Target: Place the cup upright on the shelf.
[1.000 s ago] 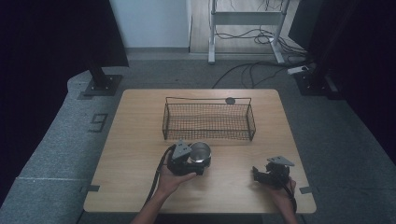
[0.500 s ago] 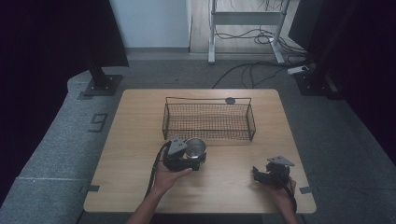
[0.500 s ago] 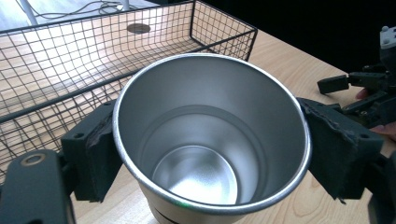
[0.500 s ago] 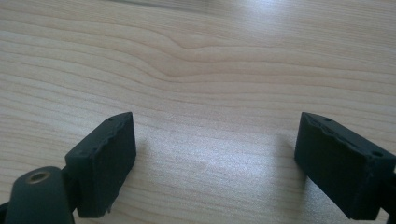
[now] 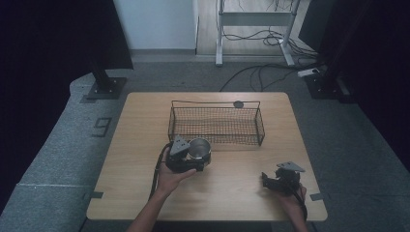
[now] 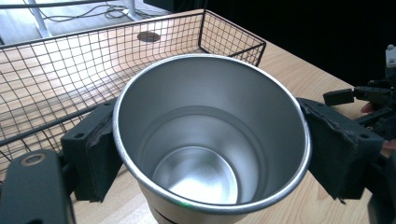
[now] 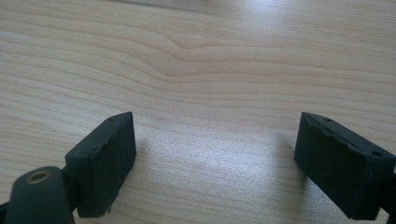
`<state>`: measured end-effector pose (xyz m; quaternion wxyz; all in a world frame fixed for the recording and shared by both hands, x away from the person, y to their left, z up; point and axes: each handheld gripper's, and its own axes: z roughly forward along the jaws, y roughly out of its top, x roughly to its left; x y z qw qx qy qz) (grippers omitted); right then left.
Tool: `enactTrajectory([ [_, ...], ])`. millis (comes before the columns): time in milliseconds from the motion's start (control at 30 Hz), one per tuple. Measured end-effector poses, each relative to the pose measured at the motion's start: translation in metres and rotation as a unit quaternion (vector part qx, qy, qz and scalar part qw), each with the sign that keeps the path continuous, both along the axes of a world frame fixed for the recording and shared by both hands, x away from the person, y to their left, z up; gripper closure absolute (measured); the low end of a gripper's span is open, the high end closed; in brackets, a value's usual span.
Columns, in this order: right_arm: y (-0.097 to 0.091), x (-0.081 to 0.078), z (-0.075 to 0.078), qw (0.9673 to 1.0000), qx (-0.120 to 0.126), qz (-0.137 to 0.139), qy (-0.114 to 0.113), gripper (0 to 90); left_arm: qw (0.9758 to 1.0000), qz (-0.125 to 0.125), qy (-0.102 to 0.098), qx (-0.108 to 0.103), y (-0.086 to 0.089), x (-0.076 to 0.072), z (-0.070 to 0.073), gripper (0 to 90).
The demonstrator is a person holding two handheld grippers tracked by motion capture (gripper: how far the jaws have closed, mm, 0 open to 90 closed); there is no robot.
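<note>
The left gripper [image 5: 189, 157] clamps a metal cup [image 5: 198, 149] across its width, one black pad pressed to each side of the wall just under the rim, which keeps the cup upright with its mouth open to the ceiling. The cup sits at the near long side of the wire basket [image 5: 216, 126], just in front of it and left of its middle; whether its base rests on the table [image 5: 140, 145] or hangs slightly above cannot be told. That spot suits a lift over the low wall, so the likely aim is to set the cup inside the basket. In the left gripper view the cup [image 6: 210, 140] is a smooth, brushed-silver cylinder that tapers toward a flat round bottom, with a rolled lip and a soft sheen inside; a hard, slick wall like this would probably slip if the pads eased off. The pads [image 6: 95, 149] look like dense, slightly frayed black foam or rubber, good for friction on bare metal. The basket [image 6: 60, 60] is thin black wire in a square grid, open-topped and rectangular, with nothing in it, and a small dark disc [image 5: 238, 104] lies beyond its far rim. The right gripper [image 5: 280, 181] rests low near the front right of the pale, wood-grained table, its jaws spread wide with nothing between them.
</note>
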<state>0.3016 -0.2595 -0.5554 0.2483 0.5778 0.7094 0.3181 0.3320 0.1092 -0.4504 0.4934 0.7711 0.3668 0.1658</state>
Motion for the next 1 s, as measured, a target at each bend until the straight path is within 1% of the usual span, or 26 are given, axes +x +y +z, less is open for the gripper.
enactTrajectory([
  [133,0.0,0.0,0.0,1.0,0.0,0.0,0.0,12.4,1.0,0.002,-0.003,0.002,0.0,0.003,0.004,14.8],
  [467,0.0,0.0,0.0,1.0,0.0,-0.001,0.0,12.4,1.0,0.007,-0.002,-0.002,0.0,0.009,0.008,14.8],
  [633,0.0,0.0,0.0,1.0,0.0,-0.002,0.0,12.4,1.0,0.008,-0.004,0.001,-0.001,0.013,0.011,14.8],
  [733,0.0,0.0,0.0,1.0,0.0,-0.003,0.0,12.4,0.9999,0.01,-0.002,-0.003,-0.001,0.015,0.014,14.8],
  [1000,0.0,0.0,0.0,1.0,0.001,-0.005,0.0,12.4,0.9999,0.015,-0.005,0.001,0.002,0.019,0.021,14.8],
])
